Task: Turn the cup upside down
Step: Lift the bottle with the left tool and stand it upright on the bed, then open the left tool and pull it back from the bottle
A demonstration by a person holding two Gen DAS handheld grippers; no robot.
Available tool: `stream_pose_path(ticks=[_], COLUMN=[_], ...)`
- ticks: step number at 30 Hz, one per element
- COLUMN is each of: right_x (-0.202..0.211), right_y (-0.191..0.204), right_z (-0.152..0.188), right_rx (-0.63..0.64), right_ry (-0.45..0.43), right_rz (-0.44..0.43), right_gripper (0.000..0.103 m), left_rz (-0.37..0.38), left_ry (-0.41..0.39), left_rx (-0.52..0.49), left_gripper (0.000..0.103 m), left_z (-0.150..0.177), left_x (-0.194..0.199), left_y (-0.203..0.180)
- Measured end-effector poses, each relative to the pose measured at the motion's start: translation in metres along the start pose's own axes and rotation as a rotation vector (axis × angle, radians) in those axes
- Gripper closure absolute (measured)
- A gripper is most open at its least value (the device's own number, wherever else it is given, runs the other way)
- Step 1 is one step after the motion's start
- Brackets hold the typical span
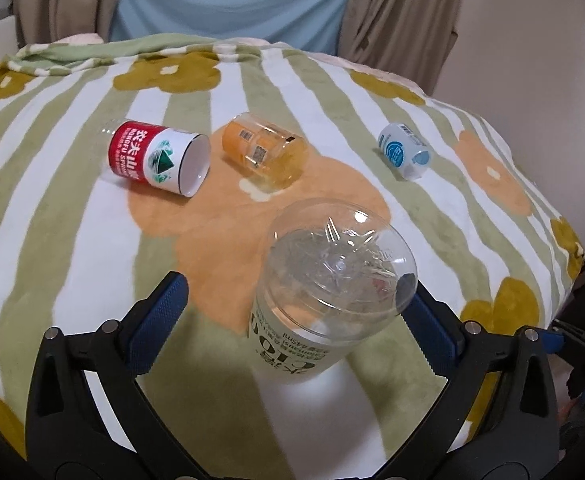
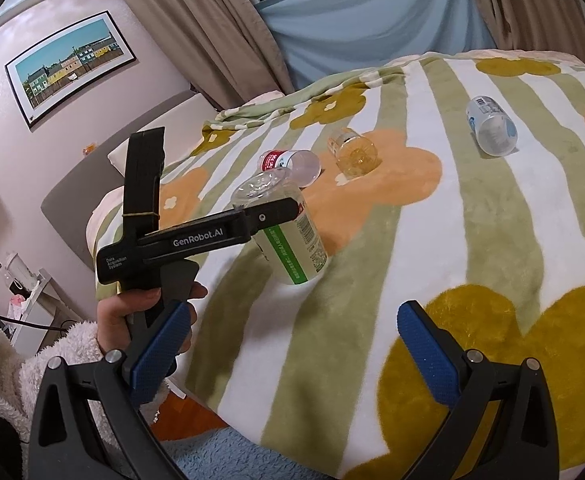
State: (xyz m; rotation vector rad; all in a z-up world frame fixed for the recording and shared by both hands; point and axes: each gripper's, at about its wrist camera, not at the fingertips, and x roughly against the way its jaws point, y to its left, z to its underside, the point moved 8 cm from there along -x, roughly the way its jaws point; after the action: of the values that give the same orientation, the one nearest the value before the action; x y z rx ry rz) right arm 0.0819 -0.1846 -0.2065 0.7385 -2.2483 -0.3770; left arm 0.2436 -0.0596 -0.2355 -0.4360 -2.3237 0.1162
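Right wrist: striped floral blanket (image 2: 432, 240), beige curtains (image 2: 196, 20), framed picture (image 2: 68, 64).

Pink wall (image 2: 52, 152) w/ framed pic (image 2: 70, 66)

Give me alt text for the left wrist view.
The open left gripper brackets a clear green-labelled cup, base up on a flowered blanket. Beyond lie a red-labelled cup, an orange cup and a blue-printed cup.

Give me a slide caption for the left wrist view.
Open left tool around an upside-down clear cup on a flowered blanket; three more cups lie beyond.
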Motion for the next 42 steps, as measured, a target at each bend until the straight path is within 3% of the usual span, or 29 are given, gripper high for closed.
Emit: stream_pose_path(ticks=[6,10,14,18,22,25,35,42], right_x=[0.002,0.013,0.035,0.059,0.082,0.085,0.116,0.131], right_y=[0.004,0.016,0.033,0.052,0.076,0.082,0.077,0.079], right_z=[-0.005,-0.019,-0.050,-0.080,-0.096,-0.096,-0.086,-0.088], right_rx=[0.009,0.066,0.151,0.234,0.275,0.272,0.207,0.207], right_ry=[0.000,-0.030,-0.103,-0.206,-0.322,-0.325,-0.392,-0.413], right_rz=[0.016,0.076,0.210,0.399,0.486,0.513,0.619,0.630], right_gripper=[0.000,0.000,0.000,0.000,0.000,0.000,0.000,0.000], left_rz=[-0.006,-0.037,-0.097,-0.133,-0.183,-0.212,-0.196,-0.203], left_ry=[-0.014,-0.054,-0.147,-0.236,-0.335,-0.382,-0.427,-0.435], left_rx=[-0.018,-0.059,-0.079,-0.070,-0.077,-0.079,-0.056,-0.070], left_gripper=[0.000,0.000,0.000,0.000,0.000,0.000,0.000,0.000], left_z=[-0.001,-0.008,-0.025,-0.037,-0.038,-0.036,-0.027,-0.027], left_x=[0.018,0.054,0.111,0.160,0.205,0.227,0.253,0.258], left_y=[-0.002,-0.006,-0.010,-0.012,-0.016,-0.017,-0.020,-0.023])
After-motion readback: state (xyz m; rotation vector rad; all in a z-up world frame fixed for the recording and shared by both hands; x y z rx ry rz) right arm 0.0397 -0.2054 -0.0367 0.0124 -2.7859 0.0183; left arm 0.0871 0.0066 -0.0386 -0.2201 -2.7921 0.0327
